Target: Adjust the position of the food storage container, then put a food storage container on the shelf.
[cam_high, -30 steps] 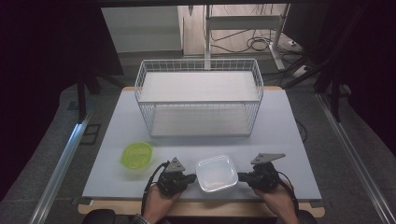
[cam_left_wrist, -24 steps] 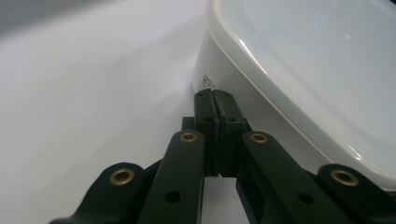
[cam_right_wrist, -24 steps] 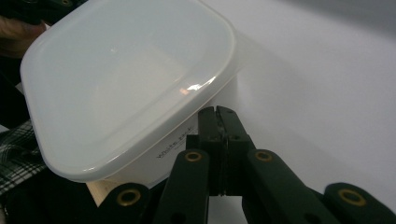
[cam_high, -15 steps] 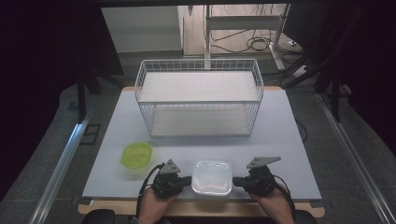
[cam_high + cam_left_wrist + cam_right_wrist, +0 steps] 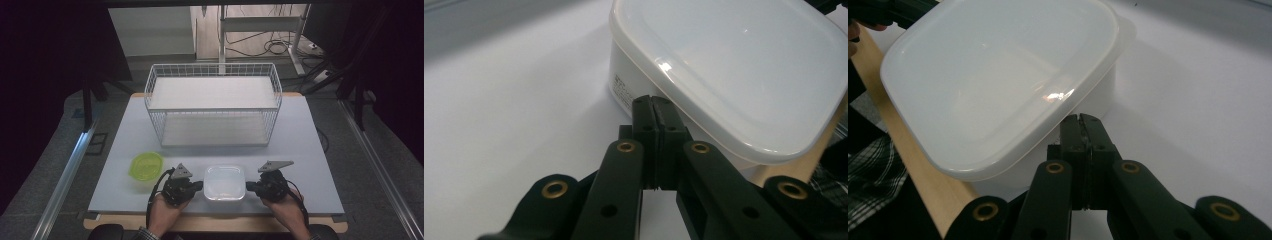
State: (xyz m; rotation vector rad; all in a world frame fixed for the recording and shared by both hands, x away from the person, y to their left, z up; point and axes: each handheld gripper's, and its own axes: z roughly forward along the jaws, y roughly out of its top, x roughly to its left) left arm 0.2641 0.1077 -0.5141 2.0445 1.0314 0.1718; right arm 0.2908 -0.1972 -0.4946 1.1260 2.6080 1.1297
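A white square container (image 5: 224, 182) with a translucent lid stands near the table's front edge, between my two grippers. My left gripper (image 5: 200, 186) is shut, its tips against the container's left side. In the left gripper view the shut tips (image 5: 654, 102) touch the container (image 5: 744, 65) just under the lid rim. My right gripper (image 5: 248, 187) is shut too and presses on the opposite side. In the right gripper view its tips (image 5: 1080, 120) sit under the lid rim of the container (image 5: 998, 85). Neither has anything between its jaws.
A white wire basket (image 5: 213, 105) stands across the back half of the table. A lime-green round lid or dish (image 5: 146, 165) lies left of my left gripper. The wooden front edge (image 5: 923, 175) runs close under the container.
The container has slid slightly to the left and turned square to the table edge. Both grippers moved along with it, staying at its sides.
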